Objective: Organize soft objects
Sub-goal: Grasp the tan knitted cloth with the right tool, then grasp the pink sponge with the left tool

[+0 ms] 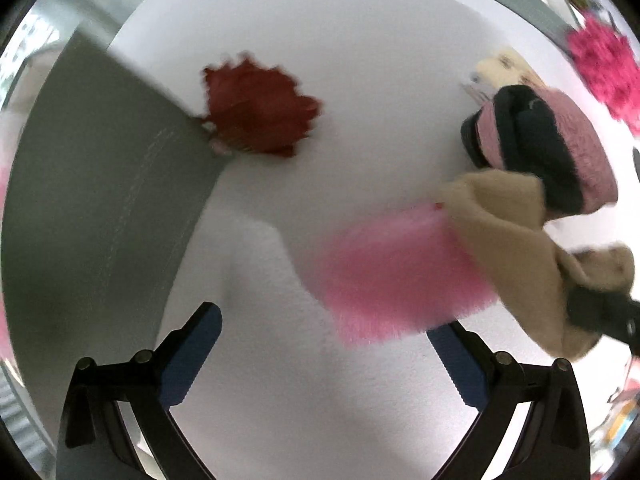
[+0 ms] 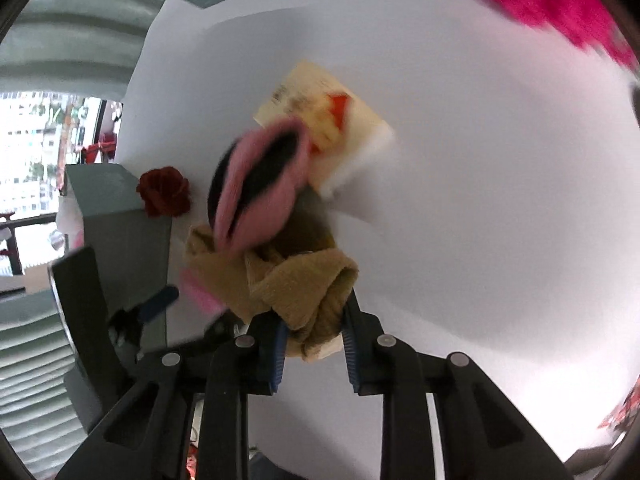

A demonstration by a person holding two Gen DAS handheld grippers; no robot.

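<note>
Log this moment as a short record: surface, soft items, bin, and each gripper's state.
surface: white table
right gripper: shut on the tan cloth
left gripper: open, empty, above the table
pink-and-black item: lying against the tan cloth's far side
light pink fluffy item: on the table beside the tan cloth, blurred
red flower: on the table, against the grey bin
magenta fluffy item: at the far edge
card: flat on the table behind the pile

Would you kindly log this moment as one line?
left gripper: open, empty | right gripper: shut on tan cloth | pink-and-black sock: lying on cloth
</note>
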